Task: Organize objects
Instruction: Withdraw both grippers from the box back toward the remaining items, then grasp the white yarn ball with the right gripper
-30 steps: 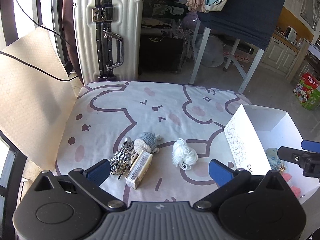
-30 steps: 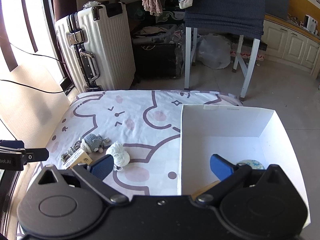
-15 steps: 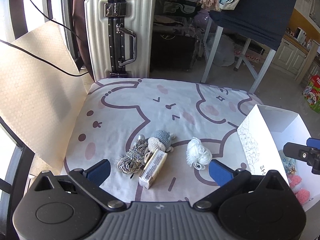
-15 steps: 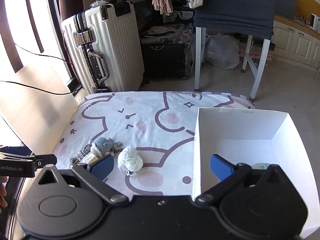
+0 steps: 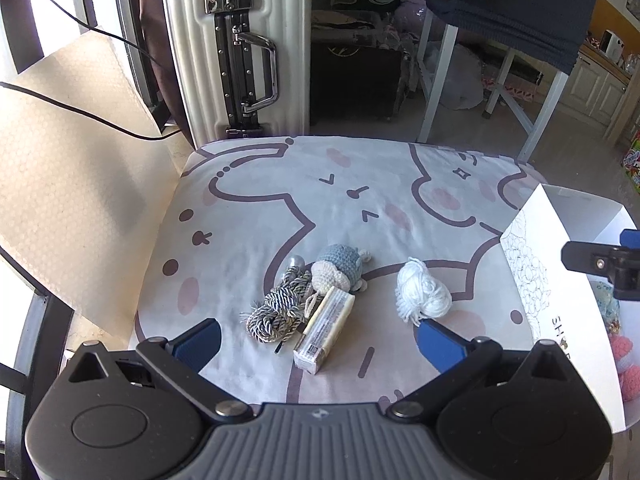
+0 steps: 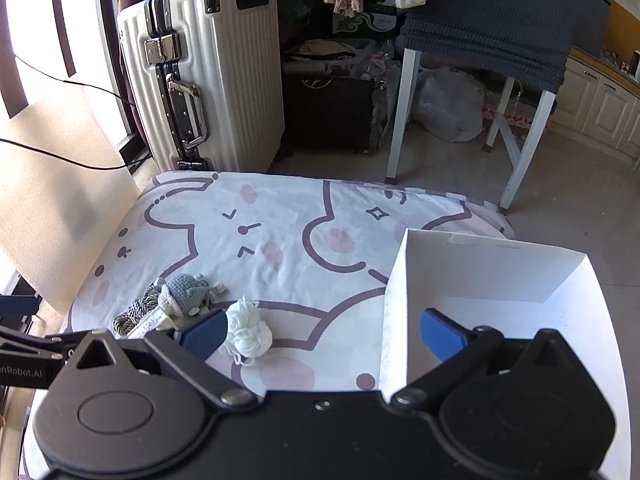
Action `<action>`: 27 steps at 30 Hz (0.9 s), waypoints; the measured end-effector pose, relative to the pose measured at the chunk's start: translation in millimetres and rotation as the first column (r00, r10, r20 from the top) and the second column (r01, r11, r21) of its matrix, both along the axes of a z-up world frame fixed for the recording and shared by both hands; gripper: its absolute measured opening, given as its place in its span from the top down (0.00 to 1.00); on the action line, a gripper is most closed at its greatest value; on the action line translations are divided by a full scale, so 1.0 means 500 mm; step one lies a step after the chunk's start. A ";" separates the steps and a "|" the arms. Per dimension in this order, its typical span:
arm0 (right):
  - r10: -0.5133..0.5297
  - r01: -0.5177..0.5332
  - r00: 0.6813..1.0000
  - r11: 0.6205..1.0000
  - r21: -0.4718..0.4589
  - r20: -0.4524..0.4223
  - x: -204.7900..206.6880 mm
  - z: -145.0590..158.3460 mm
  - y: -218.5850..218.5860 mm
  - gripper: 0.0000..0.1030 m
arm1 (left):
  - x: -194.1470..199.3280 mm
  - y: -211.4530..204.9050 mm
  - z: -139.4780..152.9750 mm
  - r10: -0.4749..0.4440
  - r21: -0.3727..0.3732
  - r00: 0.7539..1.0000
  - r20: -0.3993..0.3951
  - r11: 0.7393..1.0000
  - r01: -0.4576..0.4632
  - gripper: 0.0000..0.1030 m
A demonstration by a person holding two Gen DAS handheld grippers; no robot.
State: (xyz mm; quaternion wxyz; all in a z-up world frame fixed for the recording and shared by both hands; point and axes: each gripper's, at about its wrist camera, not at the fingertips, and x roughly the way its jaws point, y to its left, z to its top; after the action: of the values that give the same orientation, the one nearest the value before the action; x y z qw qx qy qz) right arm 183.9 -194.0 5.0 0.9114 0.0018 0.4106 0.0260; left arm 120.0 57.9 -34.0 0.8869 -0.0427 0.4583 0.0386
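On the cartoon-print cloth (image 5: 280,216) lie a twisted grey-white cord bundle (image 5: 280,308), a crocheted blue-and-cream toy (image 5: 338,266), a small beige carton (image 5: 325,329) and a white yarn ball (image 5: 422,295). My left gripper (image 5: 318,340) hovers open just in front of them, holding nothing. A white box (image 6: 500,280) stands at the right; pink crochet pieces (image 5: 624,360) lie in it. My right gripper (image 6: 322,334) is open and empty, straddling the box's left wall, with the yarn ball (image 6: 246,330) beside its left fingertip (image 6: 206,334).
A white ribbed suitcase (image 6: 200,76) stands beyond the cloth's far left corner. Brown paper (image 5: 68,184) with a black cable across it lies at the left. A white-legged table draped in dark cloth (image 6: 488,24) and bags stand behind.
Both grippers have shifted left, so the pile and yarn ball sit further right in each view. The objects on the cloth have not moved. Both grippers stay open.
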 end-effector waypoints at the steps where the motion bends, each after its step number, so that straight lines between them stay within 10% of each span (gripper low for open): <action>1: 0.009 -0.009 1.000 1.000 0.000 -0.016 0.011 -0.005 0.005 0.00 | 0.001 0.001 -0.003 -0.006 -0.009 1.000 -0.001 1.000 0.006 0.00; 10: 0.027 -0.024 0.999 0.997 0.078 -0.045 0.102 -0.076 0.029 0.00 | 0.030 0.009 -0.059 -0.017 -0.053 0.999 -0.045 0.999 0.015 0.02; 27: 0.153 -0.127 0.966 0.983 0.135 -0.210 0.166 -0.220 0.083 0.22 | 0.078 0.029 -0.146 -0.027 -0.107 0.991 -0.133 0.994 0.012 0.43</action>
State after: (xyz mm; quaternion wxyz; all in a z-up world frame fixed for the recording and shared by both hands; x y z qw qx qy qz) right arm 266.9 -152.5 -104.8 0.8545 0.0306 0.5057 0.1148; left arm 159.0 72.3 -106.8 0.8509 -0.0826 0.5187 0.0082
